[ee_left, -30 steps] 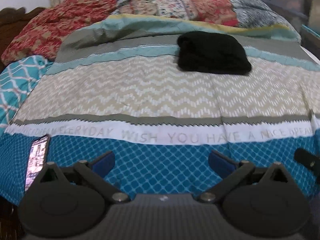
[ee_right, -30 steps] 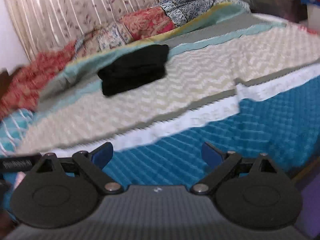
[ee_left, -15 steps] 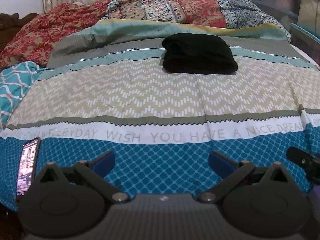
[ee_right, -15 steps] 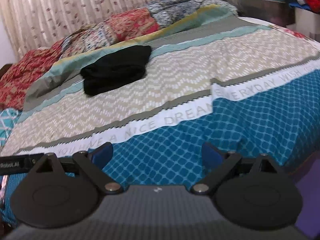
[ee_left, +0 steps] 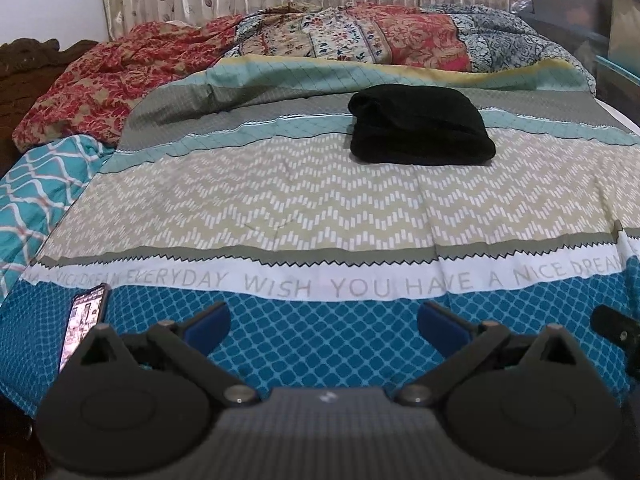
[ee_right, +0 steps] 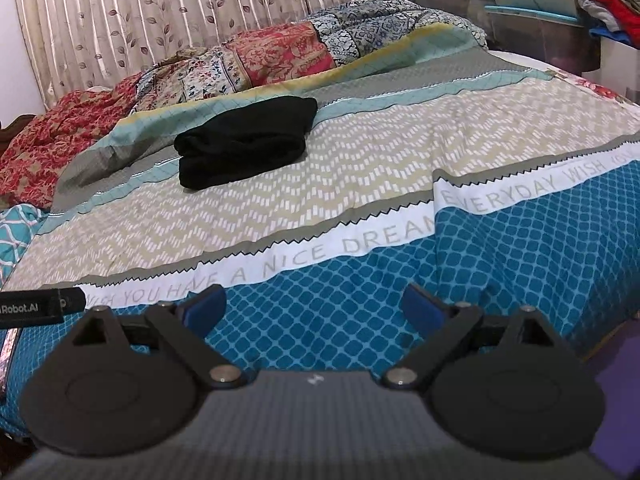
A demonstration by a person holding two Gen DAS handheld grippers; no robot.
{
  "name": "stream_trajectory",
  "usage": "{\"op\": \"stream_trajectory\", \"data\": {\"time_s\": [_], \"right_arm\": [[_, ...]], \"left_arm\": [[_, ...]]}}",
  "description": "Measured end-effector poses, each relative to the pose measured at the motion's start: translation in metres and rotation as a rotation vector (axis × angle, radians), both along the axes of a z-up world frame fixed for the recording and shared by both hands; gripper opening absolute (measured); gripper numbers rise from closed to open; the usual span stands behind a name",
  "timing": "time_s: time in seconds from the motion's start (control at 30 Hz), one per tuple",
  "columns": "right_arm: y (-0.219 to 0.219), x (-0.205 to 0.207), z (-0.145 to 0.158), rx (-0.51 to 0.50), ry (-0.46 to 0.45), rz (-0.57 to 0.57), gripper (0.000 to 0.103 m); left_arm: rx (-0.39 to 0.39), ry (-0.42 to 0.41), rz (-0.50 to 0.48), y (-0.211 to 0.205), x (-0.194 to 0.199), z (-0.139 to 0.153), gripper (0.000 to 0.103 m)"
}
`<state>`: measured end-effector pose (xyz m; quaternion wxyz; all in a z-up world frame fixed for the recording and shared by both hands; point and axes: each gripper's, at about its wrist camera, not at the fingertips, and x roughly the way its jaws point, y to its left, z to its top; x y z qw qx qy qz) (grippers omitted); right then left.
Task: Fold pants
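Two sets of jaws are hanging wide apart over the near edge of the bed, both gripping nothing: my left gripper and my right gripper are each showing blue pads spread with bare bedding between them. Folded black fabric pants are lying as a compact bundle well ahead of me on the patterned bedspread, straddling its teal stripe and the beige zigzag band; from the right wrist view the same bundle is sitting up and to the left. Nearer to me, a white band printed with grey lettering is running across the bedspread, and a blue lattice section is lying just under my jaws. A lit smartphone is resting on that blue section, just left of my left gripper. Crumpled red floral quilts are piling up at the far end of the bed, with a leaf-print curtain hanging behind.
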<state>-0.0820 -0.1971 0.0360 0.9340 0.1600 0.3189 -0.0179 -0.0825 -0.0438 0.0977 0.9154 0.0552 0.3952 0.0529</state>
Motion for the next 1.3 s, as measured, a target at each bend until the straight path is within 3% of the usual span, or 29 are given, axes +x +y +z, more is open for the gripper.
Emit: {"op": "stream_trajectory", "data": {"time_s": [0.17,0.4,0.67,0.97,1.3], "right_arm": [[0.003,-0.001,0.0,-0.001,-0.001,0.003,0.096],[0.004,-0.001,-0.001,0.007,0.007,-0.007,0.096],[0.005,-0.001,-0.002,0.008,0.007,-0.008,0.096],[0.007,-0.001,-0.003,0.019,0.023,-0.02,0.096],[0.004,-0.001,-0.006,0.035,0.034,-0.03,0.096]], "left_arm": [[-0.014,0.002,0.028,0.006,0.0,0.0,0.103],[0.037,0.029,0.055,0.007,0.002,-0.006,0.103],[0.09,0.061,0.022,0.002,0.002,-0.014,0.103],[0.075,0.141,-0.007,-0.003,0.0,-0.027,0.103],[0.116,0.147,-0.007,-0.008,0.0,-0.03,0.103]]}}
